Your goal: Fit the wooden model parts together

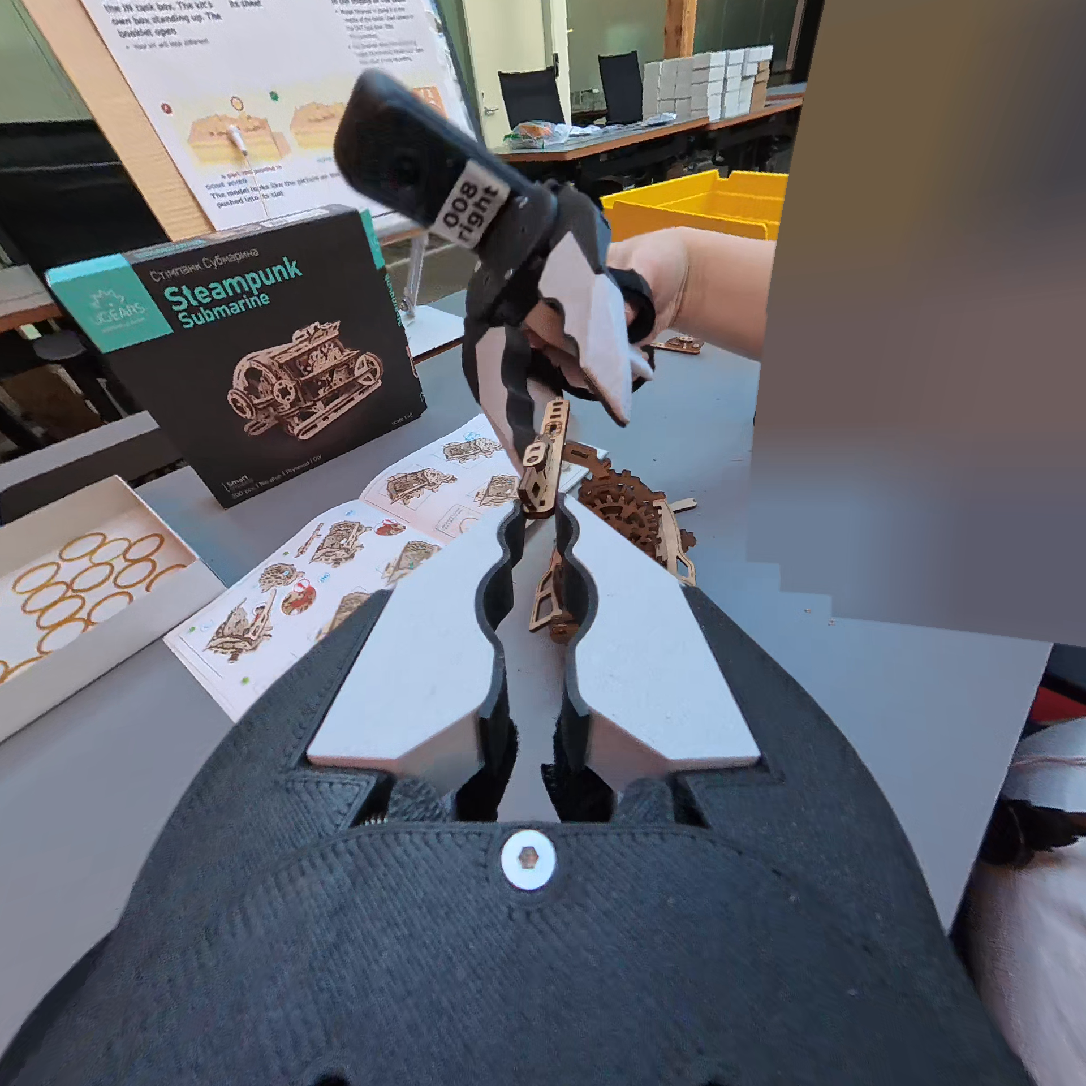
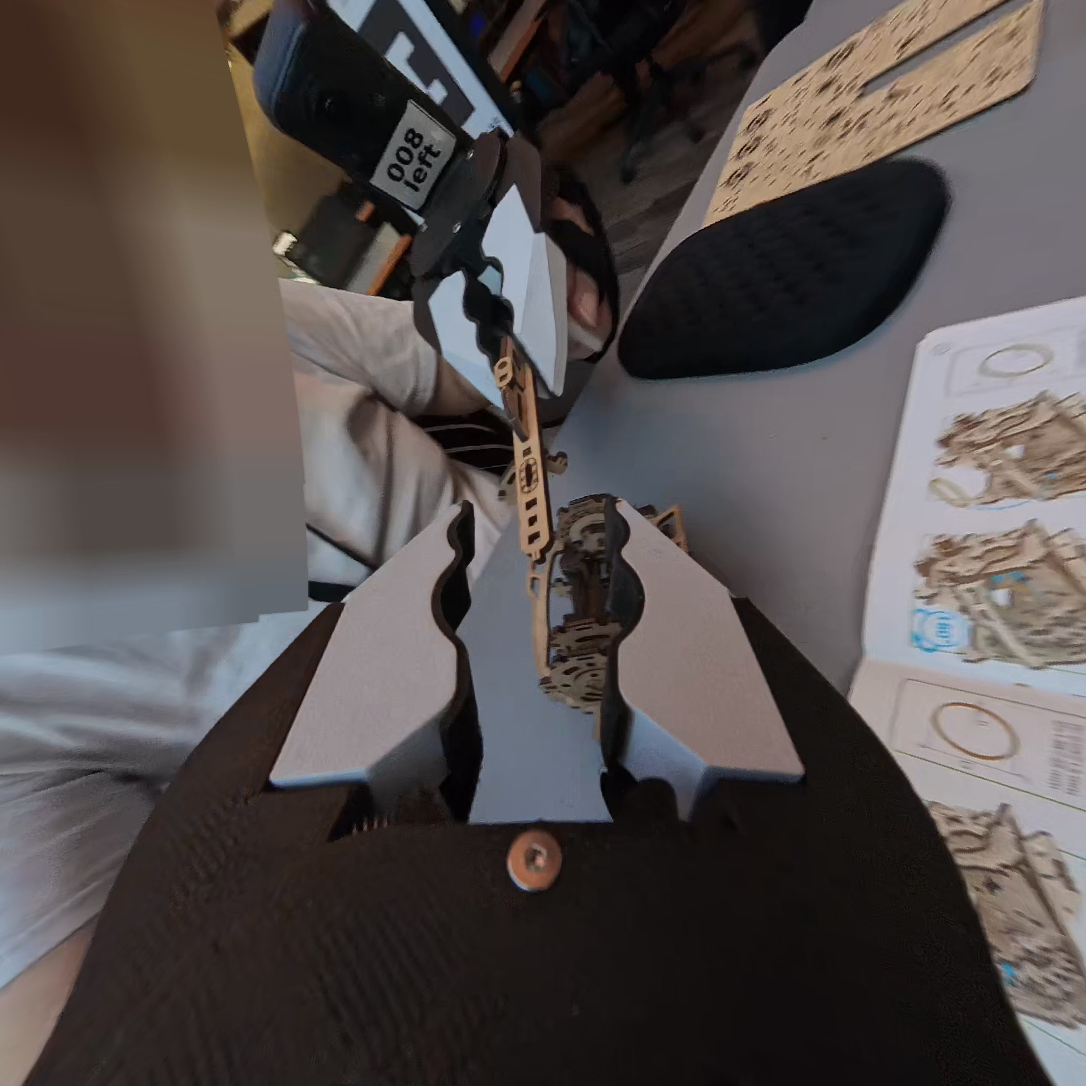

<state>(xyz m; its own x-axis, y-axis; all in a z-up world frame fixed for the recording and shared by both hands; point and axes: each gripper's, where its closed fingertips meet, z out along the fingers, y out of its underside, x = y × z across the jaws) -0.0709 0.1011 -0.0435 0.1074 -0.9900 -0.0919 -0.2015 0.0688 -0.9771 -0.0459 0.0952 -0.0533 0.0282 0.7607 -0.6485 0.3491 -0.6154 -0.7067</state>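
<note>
At frame centre the left gripper (image 1: 538,517) pinches a slotted wooden strip (image 1: 543,461), not yet joined to the part-built geared assembly (image 2: 579,617) below; the right gripper (image 2: 543,517) gapes empty.

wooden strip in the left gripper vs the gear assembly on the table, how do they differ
The wooden strip is slim, flat and pale; the gear assembly is bulkier, darker brown and packed with cogs. The wooden strip is up in the air, clamped at one end by the left gripper; the gear assembly lies on the grey table. Both are cut wood with holes through them.
</note>
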